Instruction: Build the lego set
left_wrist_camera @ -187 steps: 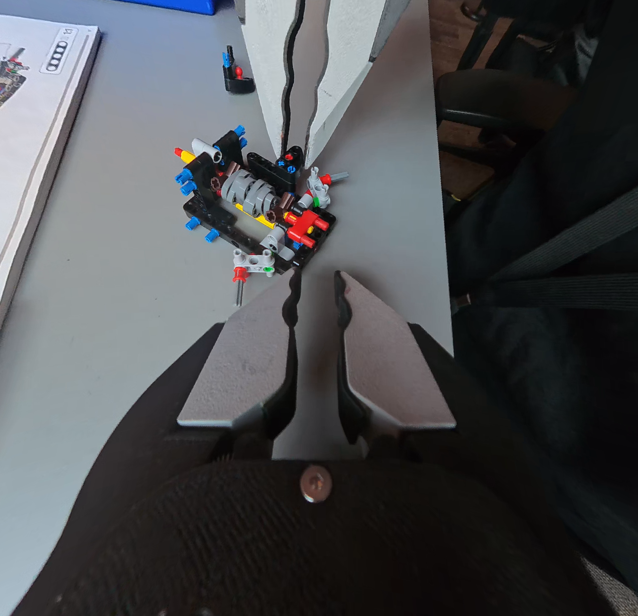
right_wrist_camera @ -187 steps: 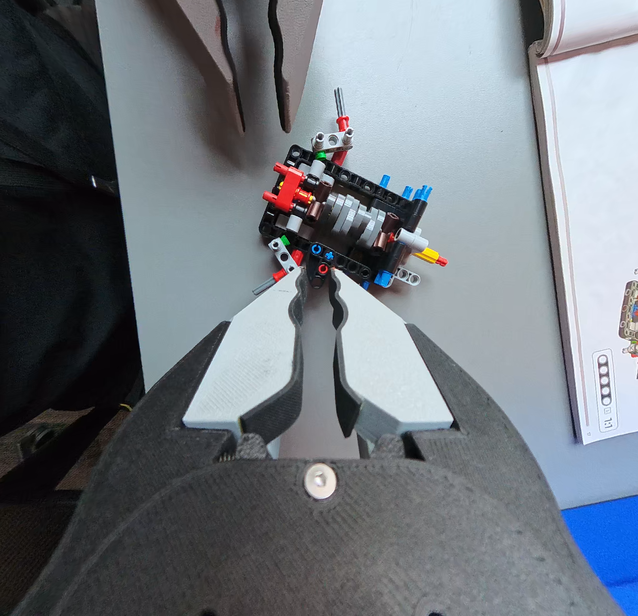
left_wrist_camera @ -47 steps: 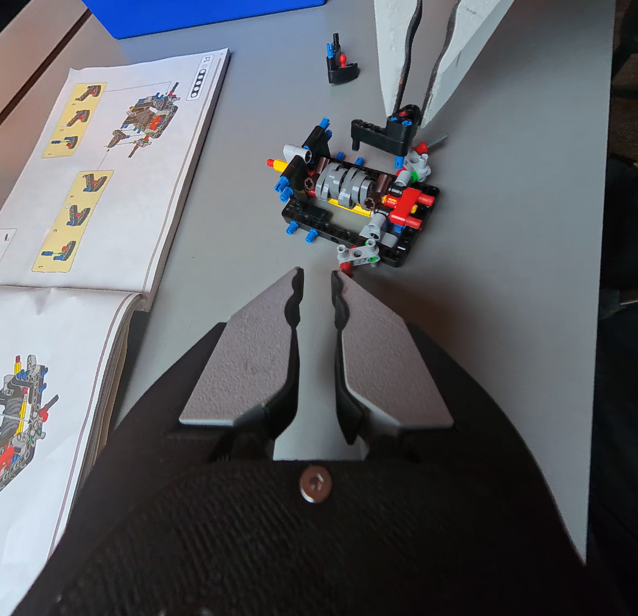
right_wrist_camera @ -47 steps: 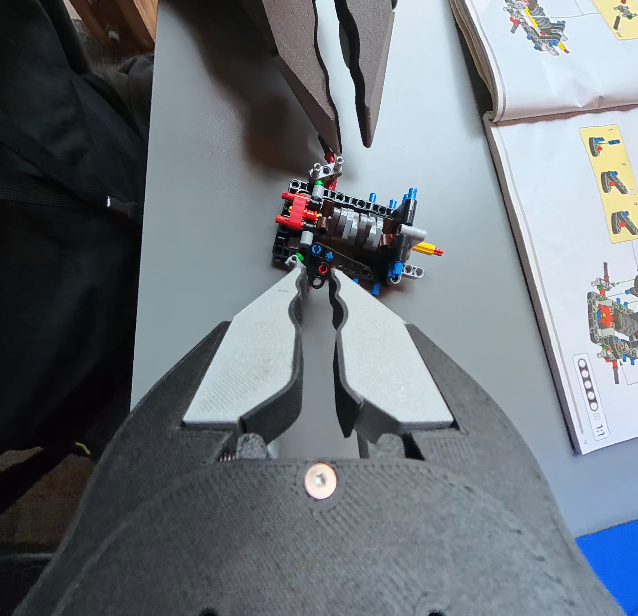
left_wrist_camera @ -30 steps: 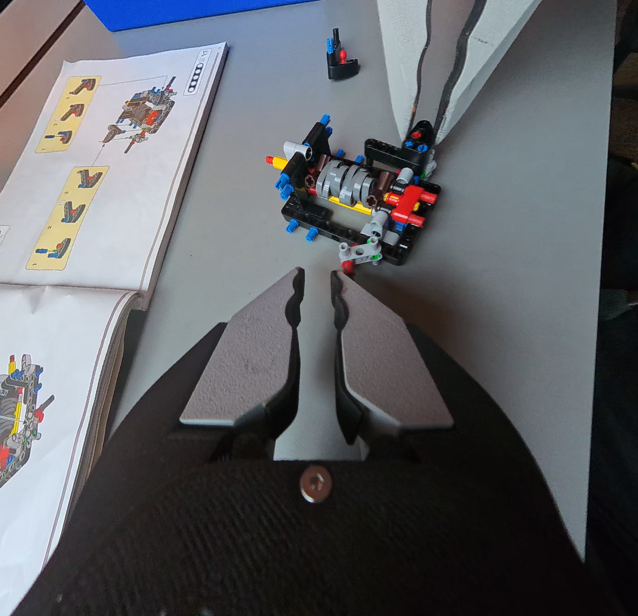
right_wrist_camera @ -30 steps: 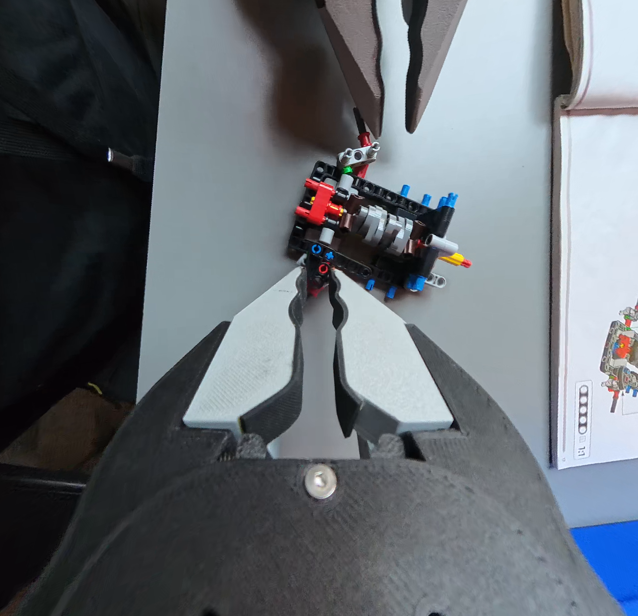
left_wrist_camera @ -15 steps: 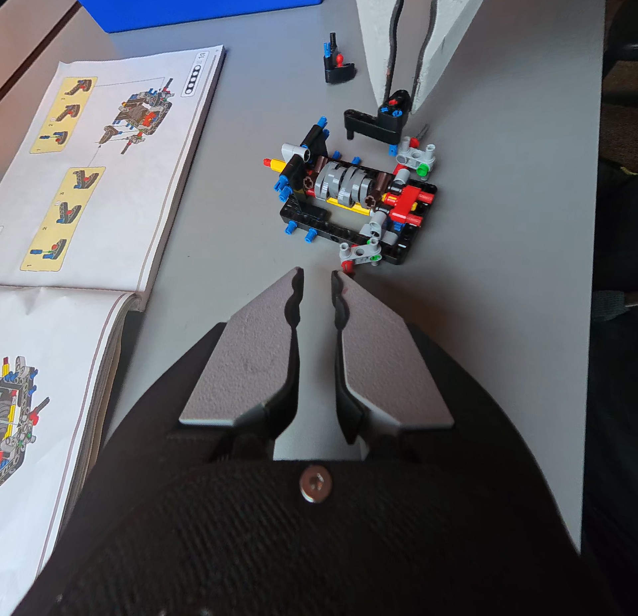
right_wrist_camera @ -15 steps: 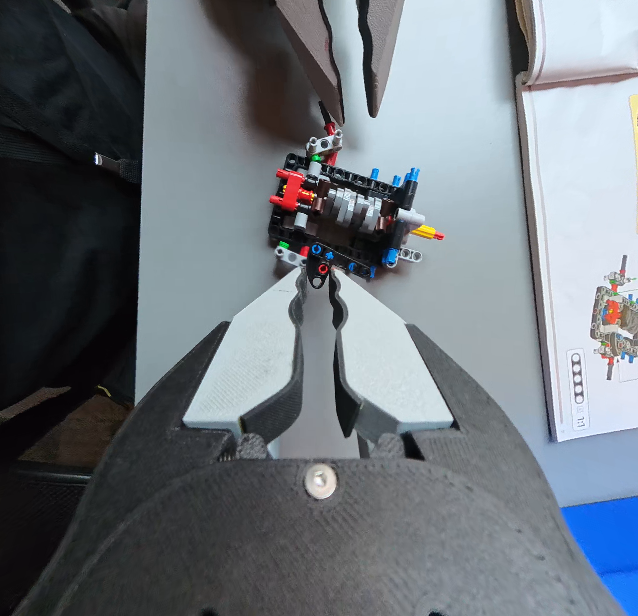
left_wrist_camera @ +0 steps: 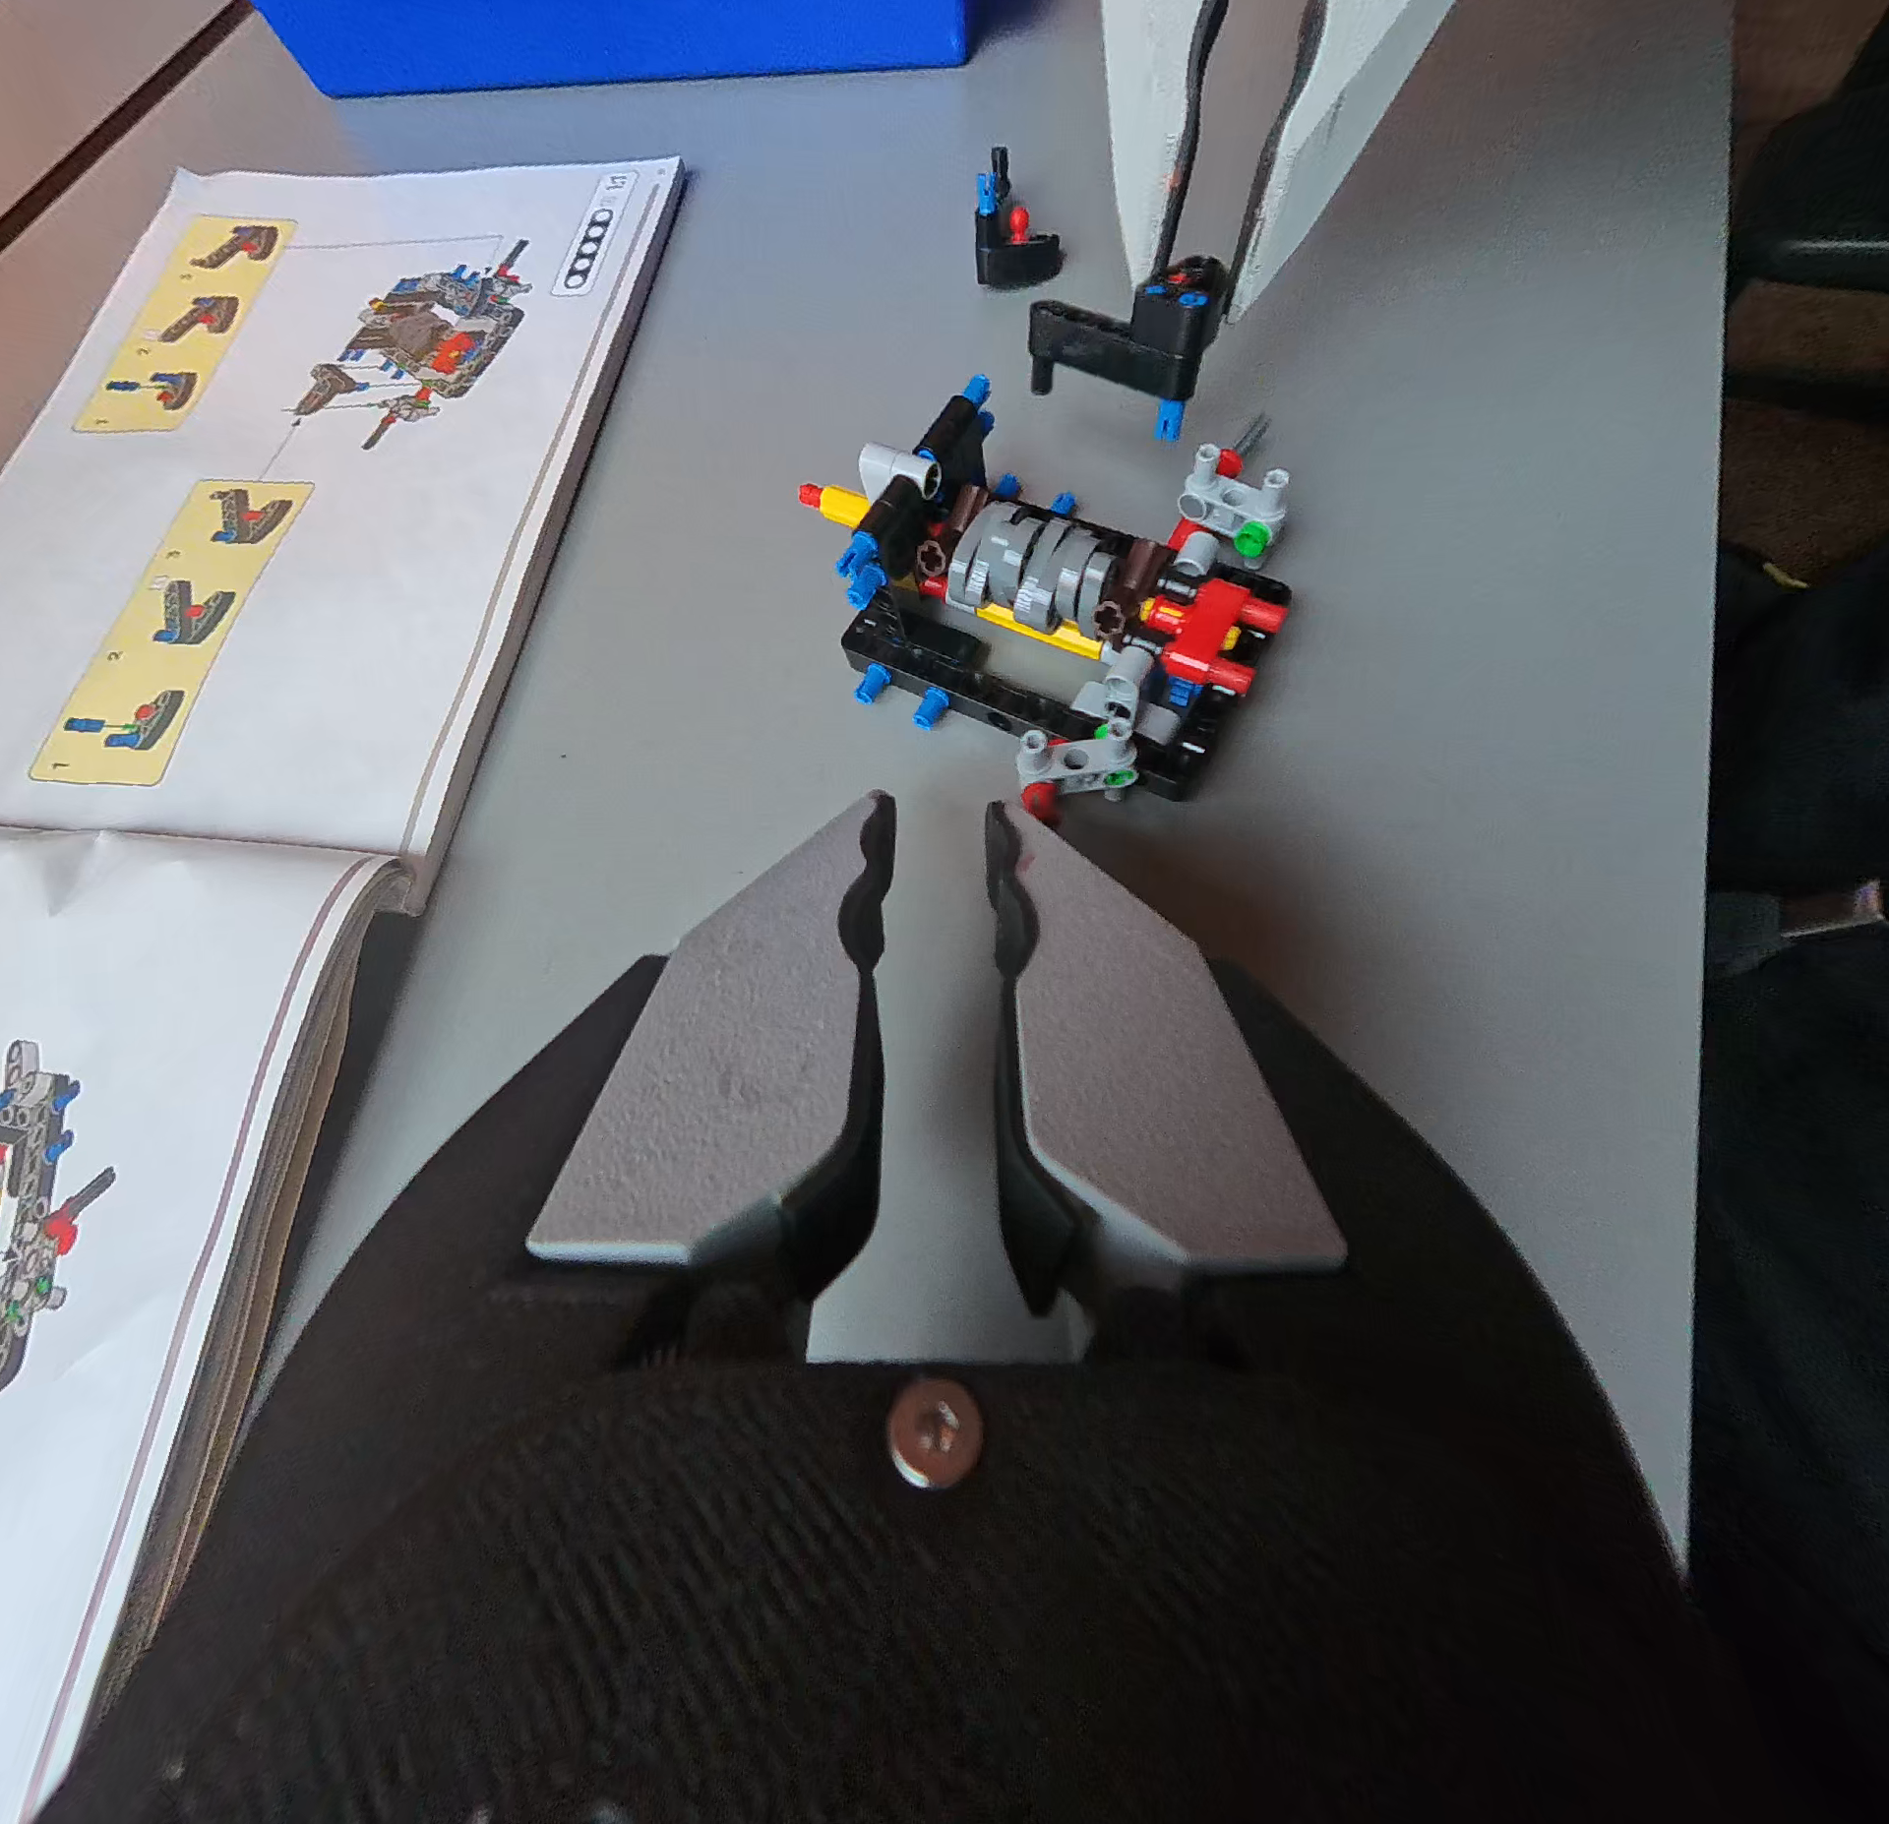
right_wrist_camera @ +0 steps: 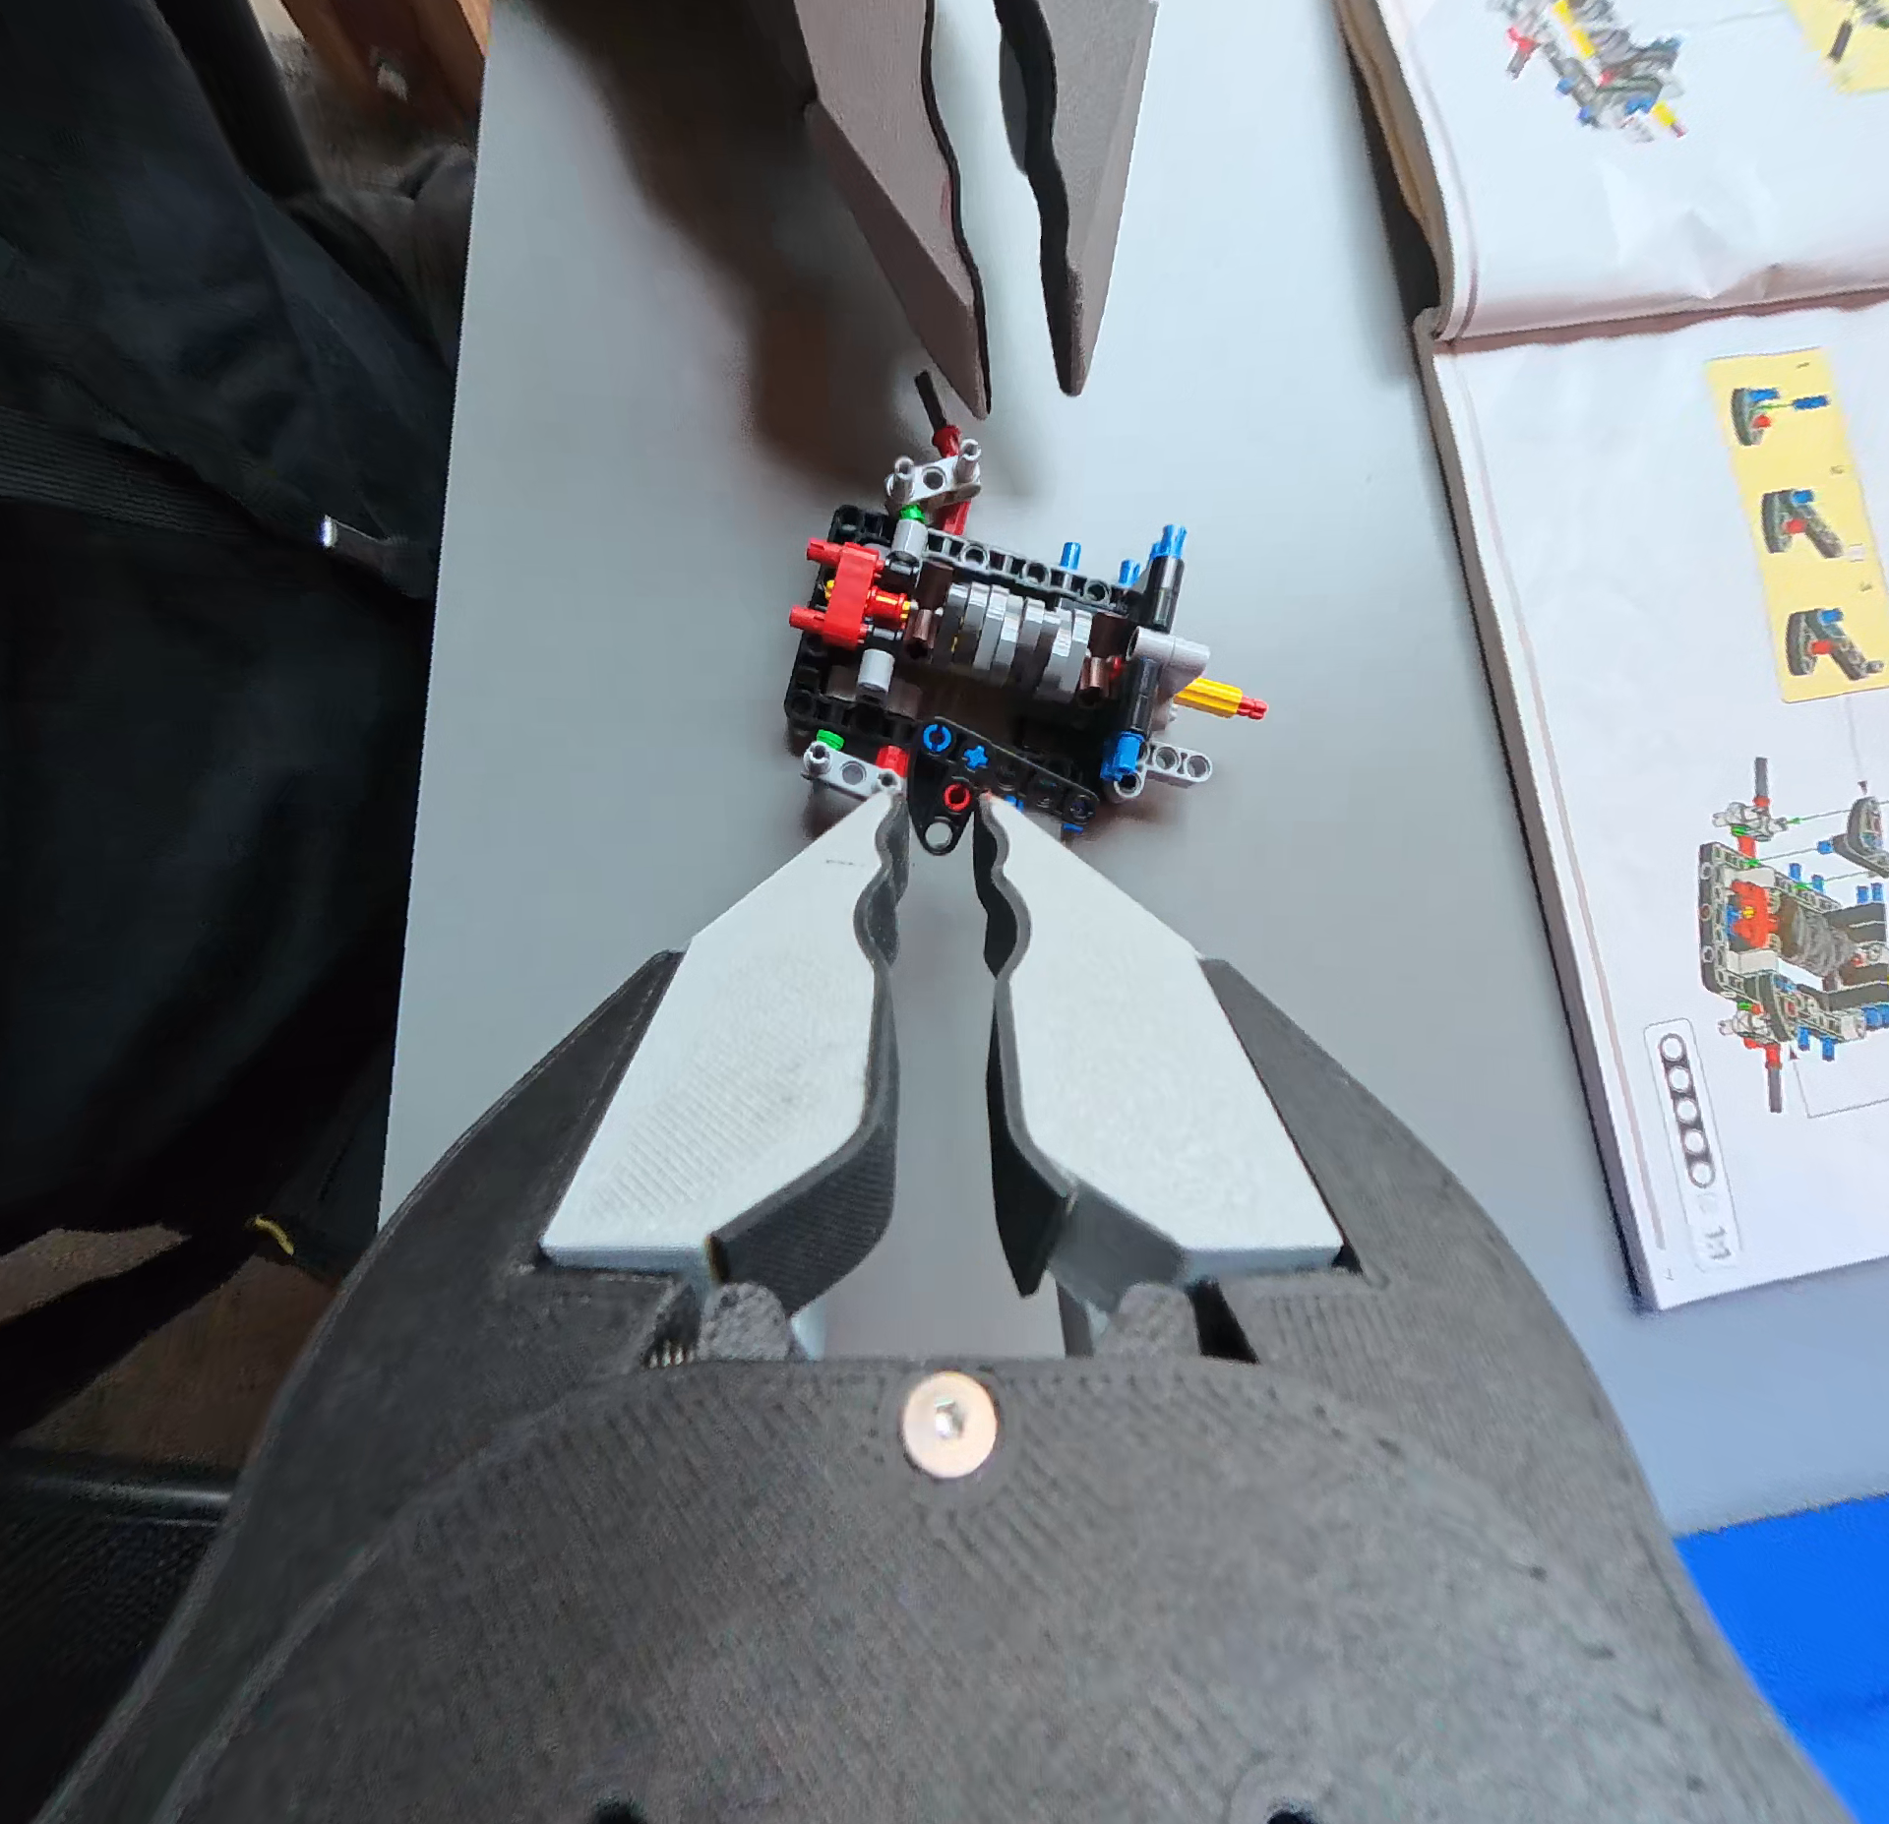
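With the right tool clamped on a black beam just beyond the frame's far edge on the tabletop, and the left tool narrow and empty, fitting is underway; next, align pins and press down.

We seem to be in an office or hobby workroom: a plain grey table fills the frame, an open instruction booklet lies at left, a blue plastic bin sits at the top, and a dark office chair shows at upper right.
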Tool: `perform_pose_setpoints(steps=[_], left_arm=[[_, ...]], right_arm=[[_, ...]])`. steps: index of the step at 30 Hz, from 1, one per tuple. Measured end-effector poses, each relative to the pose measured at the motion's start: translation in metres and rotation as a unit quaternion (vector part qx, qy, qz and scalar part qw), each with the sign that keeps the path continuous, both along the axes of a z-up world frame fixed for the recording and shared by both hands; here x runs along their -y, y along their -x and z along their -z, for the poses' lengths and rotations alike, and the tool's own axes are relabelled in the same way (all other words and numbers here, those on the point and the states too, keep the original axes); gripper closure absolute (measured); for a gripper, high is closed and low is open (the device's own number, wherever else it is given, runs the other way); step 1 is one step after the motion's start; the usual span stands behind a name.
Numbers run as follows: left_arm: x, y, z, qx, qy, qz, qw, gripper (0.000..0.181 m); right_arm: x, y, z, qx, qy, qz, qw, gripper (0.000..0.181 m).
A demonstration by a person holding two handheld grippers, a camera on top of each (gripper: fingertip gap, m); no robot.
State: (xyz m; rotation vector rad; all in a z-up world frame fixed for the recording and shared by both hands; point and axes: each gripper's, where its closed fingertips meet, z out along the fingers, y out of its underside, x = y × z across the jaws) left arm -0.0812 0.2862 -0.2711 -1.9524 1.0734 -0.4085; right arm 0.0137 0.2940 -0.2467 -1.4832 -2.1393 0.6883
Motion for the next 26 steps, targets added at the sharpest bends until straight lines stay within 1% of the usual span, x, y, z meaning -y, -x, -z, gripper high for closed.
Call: perform_pose_setpoints(steps=[4,7,17,23,26], left_arm=[[-0.001,0.001,-0.003,0.014,0.001,-0.005,1.000,0.166],[-0.002,0.002,-0.003,0.013,0.002,-0.007,1.000,0.166],[-0.006,0.006,-0.003,0.011,0.001,-0.023,1.000,0.167],[-0.009,0.008,-0.002,0.009,0.000,-0.031,0.999,0.168],[-0.013,0.011,-0.004,0.015,-0.002,-0.036,0.999,0.169]], right_arm=[[-0.002,-0.001,-0.001,-0.037,0.017,0.011,0.999,0.172],[-0.008,0.000,-0.002,-0.069,0.015,0.016,0.997,0.172],[-0.016,0.002,-0.011,-0.161,0.029,0.004,0.986,0.172],[-0.019,-0.001,-0.007,-0.164,0.055,0.007,0.985,0.172],[-0.020,-0.002,-0.004,-0.157,0.054,0.007,0.986,0.172]])
